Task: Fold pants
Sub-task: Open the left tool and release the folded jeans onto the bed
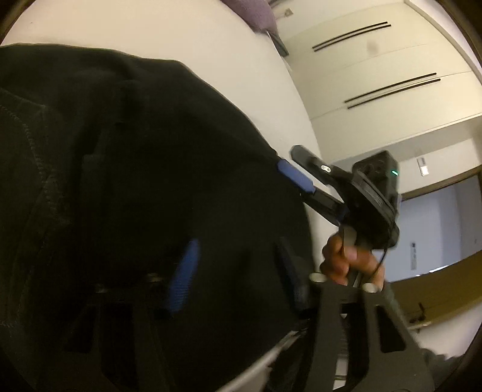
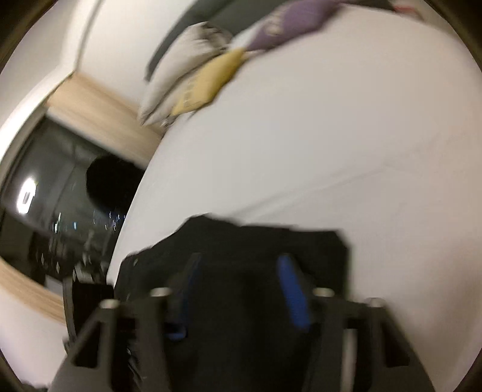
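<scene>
The black pants (image 1: 114, 169) fill most of the left wrist view, lying on the white bed (image 1: 186, 39). My left gripper (image 1: 238, 256) has its blue-padded fingers (image 1: 183, 274) spread apart over the dark cloth, open. My right gripper (image 1: 301, 169) shows at the right of that view, held by a hand, its blue pad at the pants' edge. In the right wrist view my right gripper (image 2: 241, 271) stands open, its blue pads (image 2: 293, 289) either side of a bunched edge of the pants (image 2: 256, 238). The view is blurred.
A purple cloth (image 2: 295, 21), a yellow one (image 2: 208, 81) and a grey one (image 2: 183, 60) lie at the bed's far end (image 2: 331, 120). A dark window (image 2: 60, 196) is on the left. Closet doors (image 1: 376, 75) stand beyond the bed.
</scene>
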Available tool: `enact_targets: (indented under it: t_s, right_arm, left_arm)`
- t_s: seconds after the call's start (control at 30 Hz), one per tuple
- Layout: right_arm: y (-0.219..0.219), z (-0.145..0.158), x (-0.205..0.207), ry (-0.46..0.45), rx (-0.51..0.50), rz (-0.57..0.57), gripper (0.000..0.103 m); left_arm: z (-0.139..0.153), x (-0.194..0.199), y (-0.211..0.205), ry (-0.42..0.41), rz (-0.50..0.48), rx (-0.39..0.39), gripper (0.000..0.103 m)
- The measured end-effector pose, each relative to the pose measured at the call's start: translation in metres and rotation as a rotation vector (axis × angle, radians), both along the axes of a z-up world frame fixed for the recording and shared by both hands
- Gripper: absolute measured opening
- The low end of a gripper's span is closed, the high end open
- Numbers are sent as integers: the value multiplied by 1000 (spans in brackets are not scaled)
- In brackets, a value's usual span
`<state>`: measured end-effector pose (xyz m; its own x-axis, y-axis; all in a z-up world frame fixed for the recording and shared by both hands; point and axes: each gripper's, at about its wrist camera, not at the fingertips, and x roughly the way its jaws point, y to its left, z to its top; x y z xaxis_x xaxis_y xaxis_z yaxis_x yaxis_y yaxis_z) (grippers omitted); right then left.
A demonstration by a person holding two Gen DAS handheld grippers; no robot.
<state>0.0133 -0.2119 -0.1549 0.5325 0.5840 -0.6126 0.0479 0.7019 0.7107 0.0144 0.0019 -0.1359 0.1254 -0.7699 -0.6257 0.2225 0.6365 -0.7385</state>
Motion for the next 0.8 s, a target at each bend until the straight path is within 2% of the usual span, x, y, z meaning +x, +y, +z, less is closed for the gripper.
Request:
enact_targets:
  t_s: [0.03, 0.1, 0.13, 0.2, 0.27, 0.33, 0.4, 0.43, 0.5, 0.53, 0.57, 0.63, 0.7, 0.73, 0.77, 0.8]
  right_arm:
    - [-9, -7, 3, 22, 9, -37, 18]
    - [-26, -17, 11, 60, 13, -112, 11]
    - [-31, -17, 13, 70, 6, -131, 11]
    - [-33, -2, 11, 78, -10, -133, 17]
    - [-22, 27, -9, -3, 44, -68, 25]
    - [-8, 42, -29, -48, 92, 5, 44]
    - [12, 45, -57, -48, 107, 87, 48]
    - [21, 37, -72, -25, 125, 110, 49]
    - [37, 2, -99, 84, 146, 126, 48]
    - [38, -6, -109, 88, 142, 116, 35]
    - [35, -9, -125, 24, 134, 84, 30]
    - [27, -6, -139, 23, 124, 64, 26]
    - [22, 6, -141, 58, 97, 44, 28]
    - [22, 19, -143, 53, 77, 44, 32]
    - [25, 35, -143, 5, 79, 54, 34]
    - [31, 49, -142, -54, 96, 66, 44]
  left_arm:
    - [-1, 0, 4, -7, -5, 3, 32]
    - [-2, 0, 13, -11, -6, -19, 32]
    - [-3, -1, 17, -10, -3, -28, 32]
    - [0, -5, 27, -10, 16, -46, 32]
    - [7, -10, 33, -26, 46, -61, 32]
    - [10, -15, 35, -39, 42, -76, 33]
    - [5, -21, 33, -36, 28, -30, 33]
    - [2, -23, 36, -39, 25, -28, 33]
    - [2, -29, 39, -60, 23, -31, 33]
    - [3, -30, 41, -66, 21, -21, 33]
    - [4, -30, 40, -75, 17, -13, 33]
    - [8, -32, 40, -91, 16, 9, 33]
    - [19, -38, 45, -111, 18, 20, 33]
    - [26, -44, 45, -138, 8, 10, 33]
    - [33, -50, 38, -169, -1, -1, 38]
    - [38, -56, 34, -197, -6, -8, 48]
